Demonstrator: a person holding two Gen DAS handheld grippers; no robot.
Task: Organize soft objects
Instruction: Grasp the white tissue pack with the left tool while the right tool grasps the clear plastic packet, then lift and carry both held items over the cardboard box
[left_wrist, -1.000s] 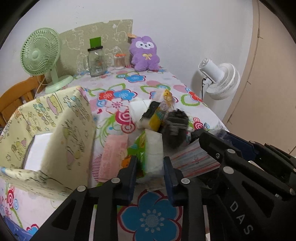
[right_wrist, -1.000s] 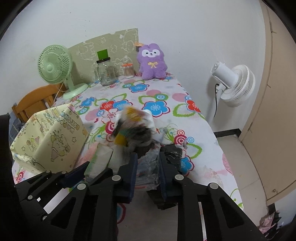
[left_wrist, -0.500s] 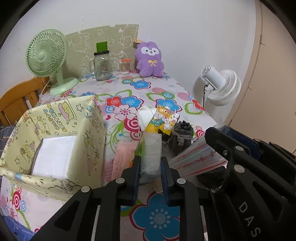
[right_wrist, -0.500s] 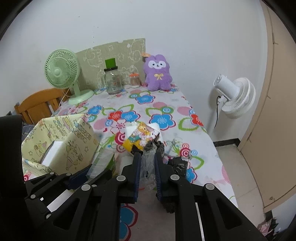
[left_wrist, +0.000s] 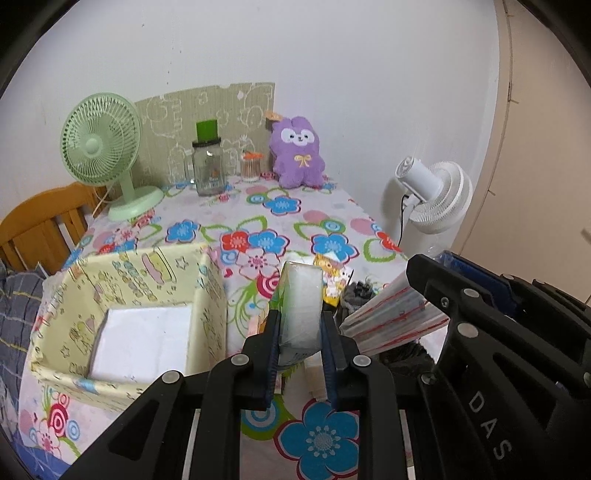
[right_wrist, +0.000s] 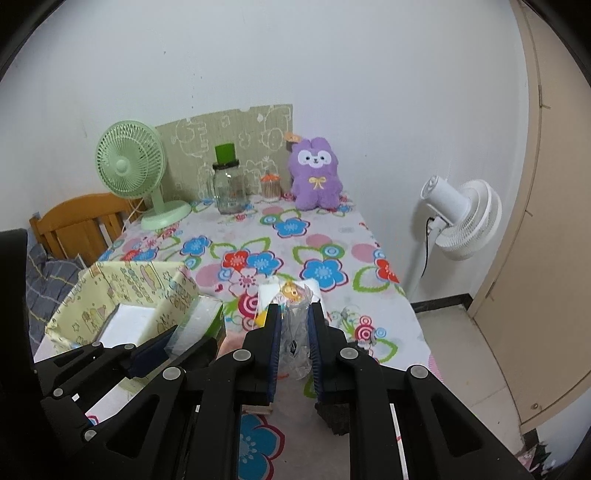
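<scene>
Plastic-wrapped tissue pack (left_wrist: 300, 308) now sits pinched in the left gripper (left_wrist: 300, 334), lifted clear of the flowered tablecloth (left_wrist: 280, 206), where a second ago it lay among the pile. Its jaws have just closed on it. Beside it, the right gripper (right_wrist: 293, 338) has likewise clamped a clear crinkly bag (right_wrist: 294, 332) and raised it, right of the yellow fabric bin (left_wrist: 122, 291).
</scene>
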